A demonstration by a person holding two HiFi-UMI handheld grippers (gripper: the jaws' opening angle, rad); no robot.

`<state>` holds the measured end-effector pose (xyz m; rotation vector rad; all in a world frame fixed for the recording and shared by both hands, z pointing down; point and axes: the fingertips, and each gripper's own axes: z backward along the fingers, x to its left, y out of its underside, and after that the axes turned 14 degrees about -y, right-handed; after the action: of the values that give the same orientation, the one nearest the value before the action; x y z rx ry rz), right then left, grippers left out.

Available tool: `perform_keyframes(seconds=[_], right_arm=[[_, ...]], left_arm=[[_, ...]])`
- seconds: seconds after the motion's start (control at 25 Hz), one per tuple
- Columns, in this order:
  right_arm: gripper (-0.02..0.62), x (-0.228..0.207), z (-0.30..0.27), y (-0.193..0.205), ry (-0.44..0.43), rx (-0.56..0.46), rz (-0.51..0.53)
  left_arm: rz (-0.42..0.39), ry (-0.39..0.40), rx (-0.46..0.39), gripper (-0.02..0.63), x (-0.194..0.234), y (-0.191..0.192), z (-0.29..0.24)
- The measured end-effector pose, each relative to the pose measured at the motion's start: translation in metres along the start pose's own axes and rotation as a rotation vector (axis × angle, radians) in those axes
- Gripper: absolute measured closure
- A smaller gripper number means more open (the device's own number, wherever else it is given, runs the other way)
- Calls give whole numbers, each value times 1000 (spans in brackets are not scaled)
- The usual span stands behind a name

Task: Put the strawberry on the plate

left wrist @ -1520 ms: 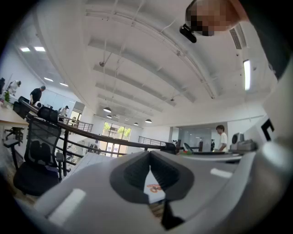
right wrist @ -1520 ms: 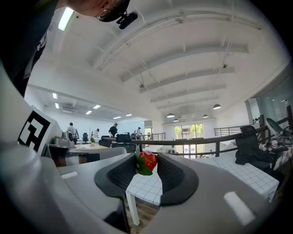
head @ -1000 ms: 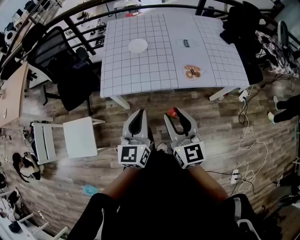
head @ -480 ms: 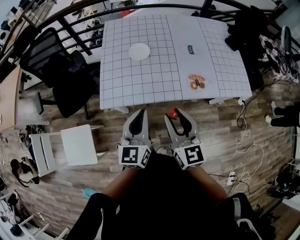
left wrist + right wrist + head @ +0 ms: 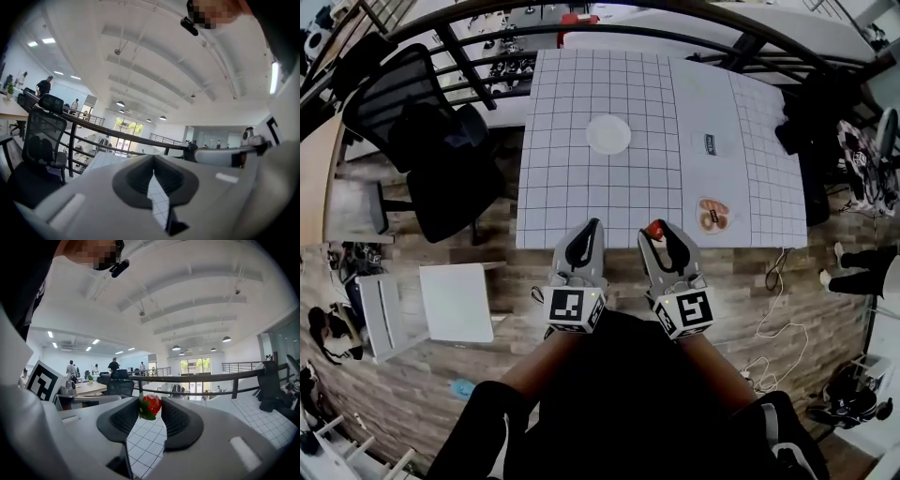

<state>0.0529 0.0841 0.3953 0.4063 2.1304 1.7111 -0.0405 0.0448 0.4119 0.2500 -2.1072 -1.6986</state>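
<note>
A red strawberry point(image 5: 151, 406) with green leaves is pinched between the tips of my right gripper point(image 5: 656, 231), which is shut on it; in the head view the strawberry point(image 5: 655, 229) shows at the near edge of the gridded table point(image 5: 581, 202). A small white plate point(image 5: 608, 133) lies on the table's middle, well ahead of both grippers. My left gripper point(image 5: 592, 228) is beside the right one, its jaws closed with nothing between them; in the left gripper view its tips point(image 5: 153, 169) meet over the grid.
A round printed disc point(image 5: 711, 214) lies on the table's right near side and a small label point(image 5: 711, 143) farther back. A black office chair point(image 5: 431, 141) stands left of the table, a white chair point(image 5: 455, 300) on the wooden floor near left. Railings run behind.
Both grippers have advanced together from over the wooden floor up to the table's near edge, the strawberry still held in the right one. The table and plate look nearer.
</note>
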Motion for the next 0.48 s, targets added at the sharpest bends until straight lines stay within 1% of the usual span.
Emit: perform_keyframes(seconds=[0.24, 0.48], right_arm=[[445, -24, -50, -11, 9, 19, -25], [445, -46, -95, -16, 32, 33, -30]], left_arm=[[2, 6, 10, 598, 22, -14, -43], [9, 18, 21, 598, 48, -19, -79]])
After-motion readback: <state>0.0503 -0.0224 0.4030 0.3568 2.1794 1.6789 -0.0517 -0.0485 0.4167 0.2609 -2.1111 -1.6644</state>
